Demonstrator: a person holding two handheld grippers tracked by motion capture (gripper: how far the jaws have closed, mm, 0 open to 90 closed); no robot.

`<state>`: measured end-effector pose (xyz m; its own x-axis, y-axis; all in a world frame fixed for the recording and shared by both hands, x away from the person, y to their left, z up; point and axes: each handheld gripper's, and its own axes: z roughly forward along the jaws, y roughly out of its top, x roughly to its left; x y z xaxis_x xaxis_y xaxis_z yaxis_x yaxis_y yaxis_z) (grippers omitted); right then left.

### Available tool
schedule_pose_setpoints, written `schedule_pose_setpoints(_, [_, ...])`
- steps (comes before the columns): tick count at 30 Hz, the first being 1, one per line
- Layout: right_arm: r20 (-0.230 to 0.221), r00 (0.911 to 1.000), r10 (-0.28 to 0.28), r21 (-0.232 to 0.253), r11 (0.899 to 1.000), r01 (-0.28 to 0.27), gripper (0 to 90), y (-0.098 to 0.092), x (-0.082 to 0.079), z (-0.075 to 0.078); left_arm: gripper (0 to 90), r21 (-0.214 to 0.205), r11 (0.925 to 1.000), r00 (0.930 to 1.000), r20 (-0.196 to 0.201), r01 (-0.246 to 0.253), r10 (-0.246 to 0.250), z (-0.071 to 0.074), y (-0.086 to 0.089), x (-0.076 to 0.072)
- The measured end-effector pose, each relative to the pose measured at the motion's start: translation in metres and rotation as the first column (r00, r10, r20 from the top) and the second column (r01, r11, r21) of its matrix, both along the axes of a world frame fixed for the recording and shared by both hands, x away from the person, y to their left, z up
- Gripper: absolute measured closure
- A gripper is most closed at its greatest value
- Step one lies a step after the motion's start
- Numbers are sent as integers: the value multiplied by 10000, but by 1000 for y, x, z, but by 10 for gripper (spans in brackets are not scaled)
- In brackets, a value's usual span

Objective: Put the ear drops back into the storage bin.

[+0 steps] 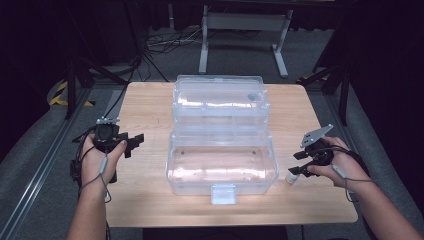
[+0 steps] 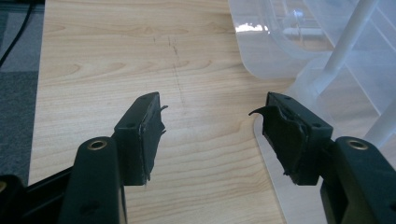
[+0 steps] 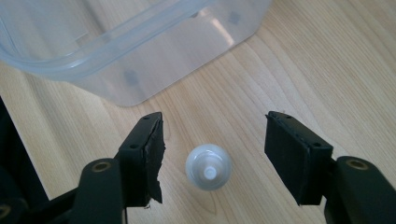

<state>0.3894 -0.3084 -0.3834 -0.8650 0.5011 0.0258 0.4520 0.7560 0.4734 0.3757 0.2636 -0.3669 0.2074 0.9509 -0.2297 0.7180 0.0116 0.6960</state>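
Observation:
A clear plastic box [image 1: 222,172] stands in the middle of the wooden table [image 1: 145,100], its lid [image 1: 219,97] swung up behind it. A small white bottle [image 1: 290,177] stands upright on the wood just right of the box. My right gripper [image 1: 299,167] points down over it. In the right gripper view the bottle [image 3: 208,166] sits between the wide jaws of my right gripper [image 3: 215,123], and neither pad touches it. My left gripper [image 1: 132,142] hovers left of the box, open with only bare wood between its pads [image 2: 149,135].
The box's corner [image 2: 280,46] lies close to the right of the left gripper's jaws. Its front latch [image 1: 223,194] juts toward the table's near edge. Beyond the table stand a white frame [image 1: 245,22] and floor cables [image 1: 160,42].

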Motion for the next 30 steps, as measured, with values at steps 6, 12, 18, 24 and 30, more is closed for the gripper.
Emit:
schedule_pose_setpoints(6, [-147, 9975, 686, -494, 9964, -693, 374, 6, 4, 0, 382, 115, 9998, 9998, -126, -142, 144, -4, 2, -6])
schedule_pose_setpoints(12, [-435, 9906, 1298, -1102, 9848, -1339, 378, 11, 8, -2, 382, 174, 9996, 9996, -191, -204, 208, -5, 5, -9])
schedule_pose_setpoints(18, [-645, 9835, 1690, -1493, 9728, -1769, 382, 15, 9, -4, 381, 183, 9996, 9996, -218, -201, 205, -6, 5, -9])
schedule_pose_setpoints(24, [-856, 9792, 1841, -1706, 9656, -1964, 387, 17, 9, -5, 381, 163, 9997, 9997, -212, -155, 158, -6, 4, -8])
schedule_pose_setpoints(30, [-1084, 9709, 2135, -2001, 9520, -2317, 396, 18, 9, -7, 381, 136, 9998, 9996, -266, -117, 121, -7, 2, -6])
